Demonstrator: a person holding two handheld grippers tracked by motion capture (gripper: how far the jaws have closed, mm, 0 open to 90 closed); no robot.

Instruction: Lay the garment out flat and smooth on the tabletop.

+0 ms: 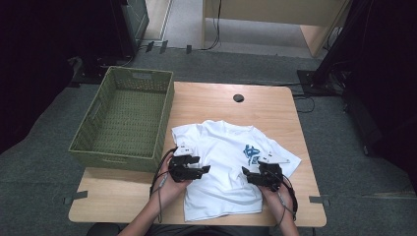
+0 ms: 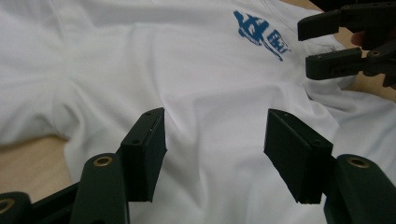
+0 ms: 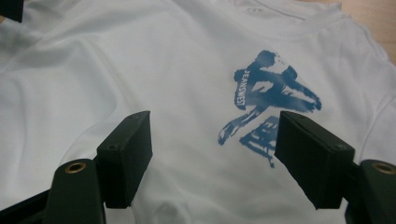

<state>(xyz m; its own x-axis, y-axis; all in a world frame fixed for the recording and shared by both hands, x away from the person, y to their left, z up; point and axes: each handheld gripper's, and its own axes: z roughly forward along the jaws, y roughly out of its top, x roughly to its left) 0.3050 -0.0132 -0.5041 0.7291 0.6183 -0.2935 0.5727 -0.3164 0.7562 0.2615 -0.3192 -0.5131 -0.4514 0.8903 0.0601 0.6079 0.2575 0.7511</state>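
A white T-shirt [image 1: 223, 167] with a blue print [image 1: 253, 153] lies spread on the wooden table [image 1: 275, 105], front side up. My left gripper [image 1: 200, 169] hovers over the shirt's left side, jaws apart with nothing between them. In the left gripper view the left gripper [image 2: 215, 140] looks across the shirt [image 2: 187, 70] toward the right gripper [image 2: 315, 44]. My right gripper [image 1: 246, 174] hangs over the shirt's right side, just below the print, jaws wide and empty. In the right gripper view the right gripper [image 3: 212, 144] frames the cloth beside the blue print [image 3: 268, 105].
A green woven basket [image 1: 96, 147] stands empty on the table's left part, close to the shirt's left sleeve. A black round hole cover [image 1: 238, 98] sits near the table's far edge. Grey carpet surrounds the table, with dark equipment at the sides.
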